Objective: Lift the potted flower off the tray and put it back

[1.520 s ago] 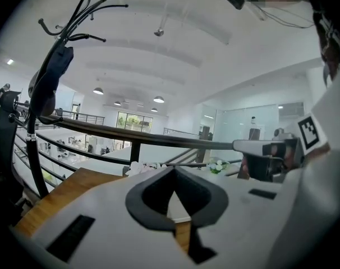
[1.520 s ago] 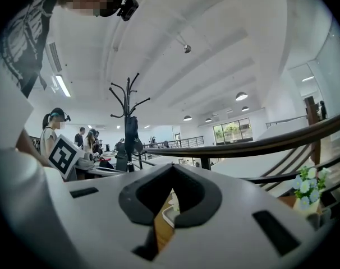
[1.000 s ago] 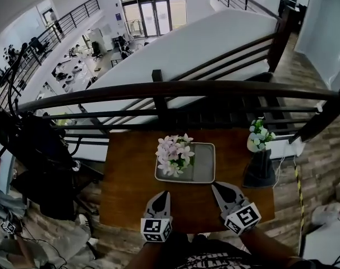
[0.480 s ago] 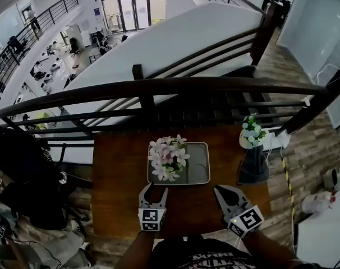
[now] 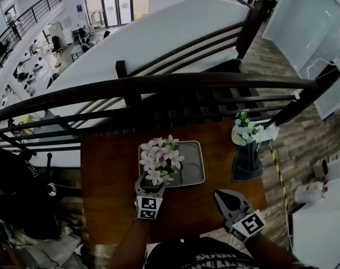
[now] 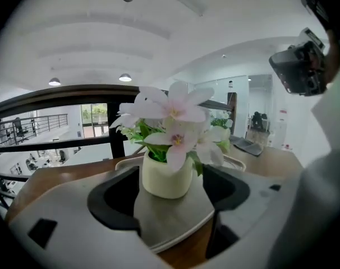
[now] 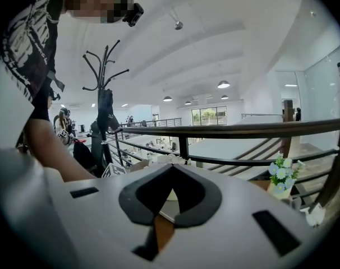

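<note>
The potted flower (image 5: 157, 161), pink-white blooms in a cream pot (image 6: 165, 179), stands at the left end of the grey tray (image 5: 193, 164) on the brown table. My left gripper (image 5: 149, 186) reaches over the tray's near rim (image 6: 178, 224). Its jaws have just been opening and now stand on either side of the pot, with a gap showing on each side. In the head view the blooms hide its fingertips. My right gripper (image 5: 220, 196) hovers over the table to the right of the tray, shut (image 7: 171, 170) and holding nothing.
A small vase of blue-white flowers (image 5: 244, 132) sits on a dark stand (image 5: 247, 162) at the table's right back corner. A dark railing (image 5: 159, 86) runs behind the table, with a drop beyond it. A coat stand (image 7: 105, 119) rises at the left.
My left gripper moved forward from the table's near edge to the pot, and its jaws went from shut to open. The right gripper stayed where it was, shut.
</note>
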Available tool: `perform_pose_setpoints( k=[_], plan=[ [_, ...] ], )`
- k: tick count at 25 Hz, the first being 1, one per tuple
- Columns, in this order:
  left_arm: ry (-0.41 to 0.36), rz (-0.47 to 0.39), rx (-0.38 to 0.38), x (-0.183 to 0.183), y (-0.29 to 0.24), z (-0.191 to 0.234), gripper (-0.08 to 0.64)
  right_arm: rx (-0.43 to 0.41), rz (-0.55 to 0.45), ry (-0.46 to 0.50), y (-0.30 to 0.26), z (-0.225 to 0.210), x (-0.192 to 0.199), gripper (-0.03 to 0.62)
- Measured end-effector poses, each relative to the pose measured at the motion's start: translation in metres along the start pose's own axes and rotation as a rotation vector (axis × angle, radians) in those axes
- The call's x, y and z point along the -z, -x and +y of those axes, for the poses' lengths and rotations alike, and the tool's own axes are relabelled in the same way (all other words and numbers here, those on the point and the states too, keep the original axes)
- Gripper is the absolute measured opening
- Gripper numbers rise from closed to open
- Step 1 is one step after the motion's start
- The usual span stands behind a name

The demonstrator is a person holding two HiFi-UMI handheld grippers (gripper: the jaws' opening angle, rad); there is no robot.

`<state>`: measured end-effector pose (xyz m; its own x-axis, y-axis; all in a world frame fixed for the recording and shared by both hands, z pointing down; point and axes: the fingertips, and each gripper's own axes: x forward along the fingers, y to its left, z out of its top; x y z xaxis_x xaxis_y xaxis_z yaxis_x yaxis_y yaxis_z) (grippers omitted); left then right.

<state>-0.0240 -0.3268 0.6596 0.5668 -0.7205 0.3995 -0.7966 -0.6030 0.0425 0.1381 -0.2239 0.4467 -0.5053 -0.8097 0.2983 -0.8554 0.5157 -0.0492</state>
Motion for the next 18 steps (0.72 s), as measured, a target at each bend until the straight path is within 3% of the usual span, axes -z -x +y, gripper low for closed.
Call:
perform_pose_setpoints(
  k=[8,14,18],
  plan=[
    [-0.042,0.043,0.028,-0.004,-0.027,0.024,0.399,-0.011,0.023,-0.046,-0.014,0.013,-0.001,-0.011],
    [-0.093,0.043,0.119,-0.009,-0.046,0.019,0.497,0.006,0.014,-0.066,-0.02,0.012,-0.007,-0.011],
    [-0.101,0.046,0.153,-0.007,-0.061,0.015,0.499,0.006,-0.004,-0.061,-0.026,0.009,-0.009,-0.011]
  ],
)
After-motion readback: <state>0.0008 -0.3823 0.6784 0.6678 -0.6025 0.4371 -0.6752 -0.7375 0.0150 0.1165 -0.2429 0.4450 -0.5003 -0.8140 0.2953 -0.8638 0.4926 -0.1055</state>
